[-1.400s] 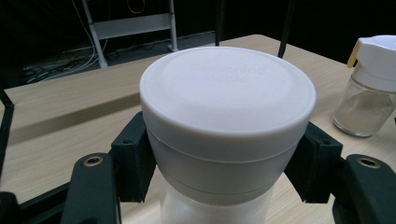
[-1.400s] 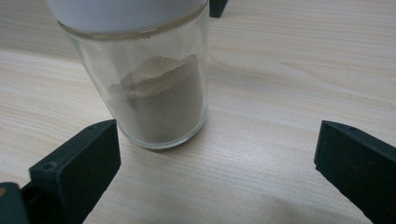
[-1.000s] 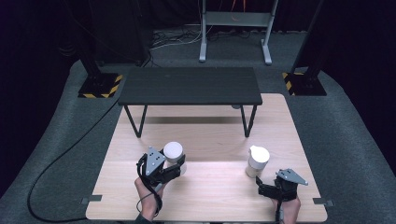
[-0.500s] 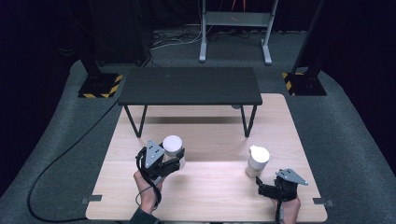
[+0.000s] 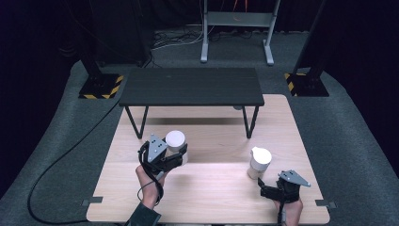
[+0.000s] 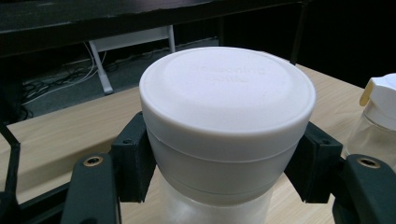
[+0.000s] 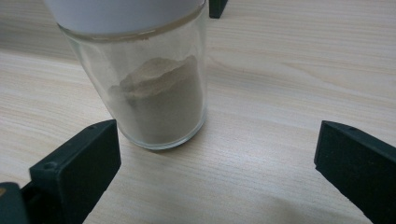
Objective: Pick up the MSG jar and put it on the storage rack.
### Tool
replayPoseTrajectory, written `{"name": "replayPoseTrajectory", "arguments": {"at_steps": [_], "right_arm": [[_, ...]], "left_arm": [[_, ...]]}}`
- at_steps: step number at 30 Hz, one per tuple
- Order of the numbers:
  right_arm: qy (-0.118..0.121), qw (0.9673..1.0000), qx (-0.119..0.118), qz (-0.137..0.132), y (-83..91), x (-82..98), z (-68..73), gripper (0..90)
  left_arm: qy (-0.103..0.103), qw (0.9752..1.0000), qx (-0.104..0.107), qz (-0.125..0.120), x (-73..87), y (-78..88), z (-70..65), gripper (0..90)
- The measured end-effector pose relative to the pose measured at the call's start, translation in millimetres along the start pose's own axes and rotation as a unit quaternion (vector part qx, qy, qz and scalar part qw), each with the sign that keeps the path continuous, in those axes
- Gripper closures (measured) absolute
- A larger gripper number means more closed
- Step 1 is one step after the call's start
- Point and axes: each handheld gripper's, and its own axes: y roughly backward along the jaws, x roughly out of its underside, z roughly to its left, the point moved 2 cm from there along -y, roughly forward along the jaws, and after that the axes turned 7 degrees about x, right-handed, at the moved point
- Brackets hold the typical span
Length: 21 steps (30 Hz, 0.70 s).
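My left gripper [image 5: 175, 153] and right gripper [image 5: 263, 186] are matte black, each topped by a grey three-cornered plate. My jaws end in blocky black pads [image 6: 135, 161], fixed with brass-coloured screws [image 6: 93, 161] (one per arm, set in round sockets). A black cable [image 5: 150, 184] loops off my left one, and a dark sleeve [image 5: 143, 217] covers that forearm.

Bare wooden tabletop [image 5: 207, 188] between jars, black bench [image 5: 190, 87] behind
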Motion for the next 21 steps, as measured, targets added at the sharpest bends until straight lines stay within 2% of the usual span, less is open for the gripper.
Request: {"name": "replayPoseTrajectory", "arguments": {"at_steps": [11, 21], "right_arm": [[0.003, 1.0000, -0.001, 0.001, -0.4, -0.5, 0.0, 0.0], [0.003, 1.0000, -0.002, 0.003, -0.6, -0.9, -0.2, 0.0]], "left_arm": [[0.006, 1.0000, -0.001, 0.005, -8.0, -8.3, 7.6, 34.7], [-0.002, 0.9999, -0.002, 0.010, -18.2, -15.0, 10.3, 34.7]]}}
